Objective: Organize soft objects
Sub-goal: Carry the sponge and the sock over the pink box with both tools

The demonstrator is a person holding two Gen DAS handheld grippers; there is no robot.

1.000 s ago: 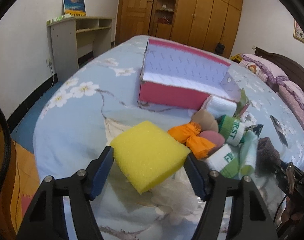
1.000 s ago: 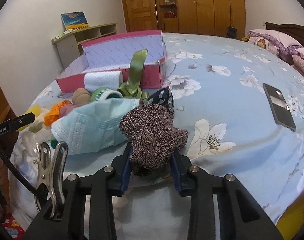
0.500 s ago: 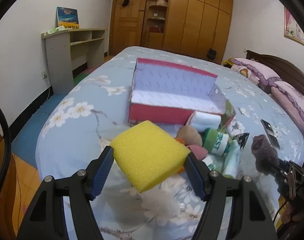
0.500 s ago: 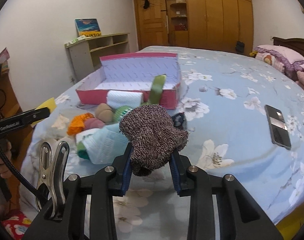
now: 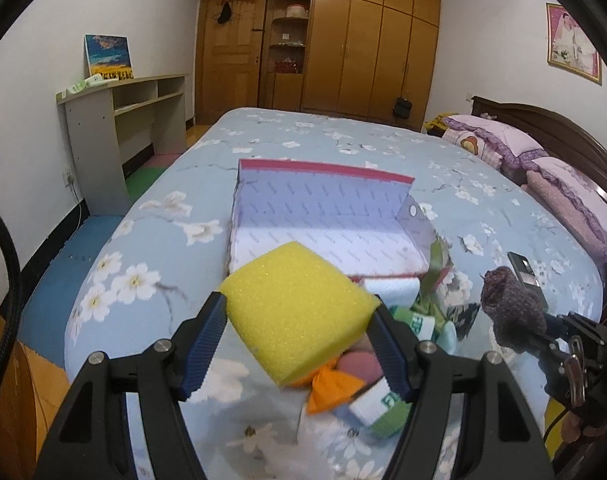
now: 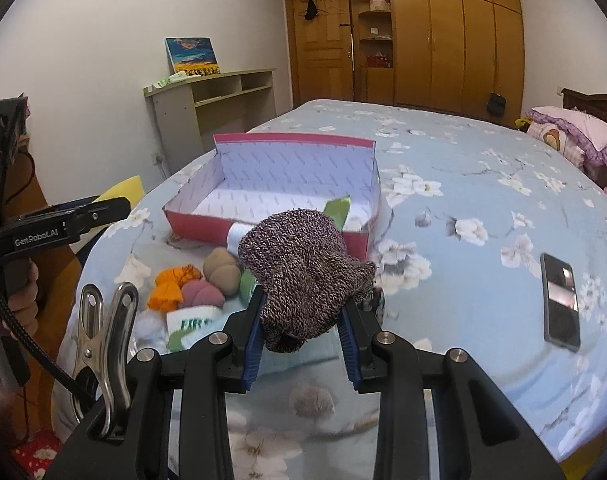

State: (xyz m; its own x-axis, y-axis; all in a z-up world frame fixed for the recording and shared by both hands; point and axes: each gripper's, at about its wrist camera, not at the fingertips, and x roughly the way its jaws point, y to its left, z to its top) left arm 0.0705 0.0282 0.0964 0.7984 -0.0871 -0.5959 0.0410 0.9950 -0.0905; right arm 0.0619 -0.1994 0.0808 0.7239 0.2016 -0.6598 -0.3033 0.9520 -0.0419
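The left gripper (image 5: 299, 344) is clenching a yellow sponge (image 5: 297, 310) between its blue pads, holding it in the air above the flowered bedspread (image 5: 151, 248). The sponge is sitting tilted, one corner poking up toward twelve o'clock. The right gripper (image 6: 302, 334) is gripping a brown knitted glove (image 6: 303, 276), whose bulk is bulging up and out past the pads toward twelve o'clock; in the left wrist view that same glove (image 5: 511, 308) is hanging at three o'clock of the sponge, well apart from it.

An open pink box (image 6: 271, 196) is lying on the bed at twelve o'clock of both grippers, its pale lining showing. Just in front of the box a heap of soft things is waiting: an orange cloth (image 6: 169, 286), a tan ball (image 6: 221, 268), a pink ball (image 6: 201, 292) and a white-and-green sock (image 6: 189, 324). A dark phone (image 6: 561, 304) is resting on the bedspread at three o'clock of the glove, well apart from the heap.
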